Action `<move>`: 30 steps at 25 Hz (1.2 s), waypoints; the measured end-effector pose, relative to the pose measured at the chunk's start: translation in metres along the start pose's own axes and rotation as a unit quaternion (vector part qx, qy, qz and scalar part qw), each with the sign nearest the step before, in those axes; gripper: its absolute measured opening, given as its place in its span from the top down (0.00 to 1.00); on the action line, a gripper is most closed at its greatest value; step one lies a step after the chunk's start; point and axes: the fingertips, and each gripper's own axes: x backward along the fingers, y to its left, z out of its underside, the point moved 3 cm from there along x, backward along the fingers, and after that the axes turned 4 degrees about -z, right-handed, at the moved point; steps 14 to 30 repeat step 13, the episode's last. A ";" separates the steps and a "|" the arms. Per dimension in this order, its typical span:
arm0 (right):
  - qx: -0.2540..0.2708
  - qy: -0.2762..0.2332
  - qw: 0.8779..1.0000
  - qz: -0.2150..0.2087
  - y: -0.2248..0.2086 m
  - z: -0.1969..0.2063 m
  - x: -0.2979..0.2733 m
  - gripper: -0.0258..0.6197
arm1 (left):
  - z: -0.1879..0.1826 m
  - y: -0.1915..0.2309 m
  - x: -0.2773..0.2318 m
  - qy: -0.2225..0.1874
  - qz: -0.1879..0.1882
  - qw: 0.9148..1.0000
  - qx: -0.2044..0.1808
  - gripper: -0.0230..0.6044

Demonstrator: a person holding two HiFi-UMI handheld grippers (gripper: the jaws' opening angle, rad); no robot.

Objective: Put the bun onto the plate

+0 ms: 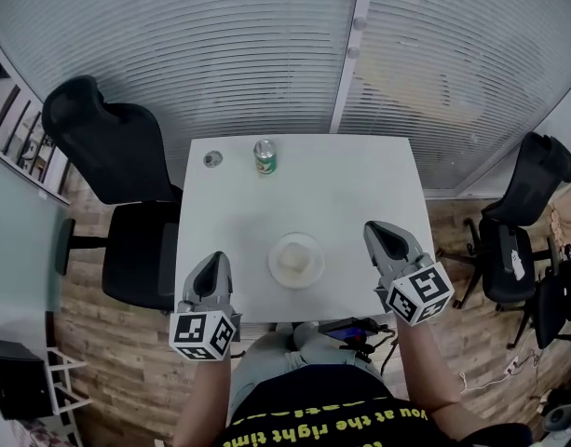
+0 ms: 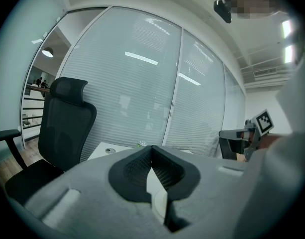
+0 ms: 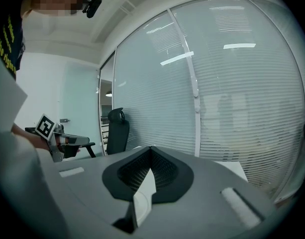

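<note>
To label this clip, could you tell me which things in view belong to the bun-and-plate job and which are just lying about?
Job: plate; bun, apparently already on it; left gripper and right gripper, both shut.
Lying about: green can; small round object; office chairs.

White table (image 1: 360,194): plate (image 1: 275,263) near front edge, centre; can (image 1: 265,156) at far edge; small round object (image 1: 212,159) just left of can.
</note>
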 end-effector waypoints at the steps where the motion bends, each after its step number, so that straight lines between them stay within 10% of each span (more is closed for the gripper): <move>1: 0.000 0.000 1.000 -0.001 0.000 0.001 0.001 0.95 | 0.001 0.000 0.001 0.000 -0.001 1.000 0.000 0.96; 30: 0.005 0.001 1.000 -0.004 0.006 0.003 0.005 0.95 | 0.005 -0.001 0.010 0.001 -0.004 1.000 -0.001 0.96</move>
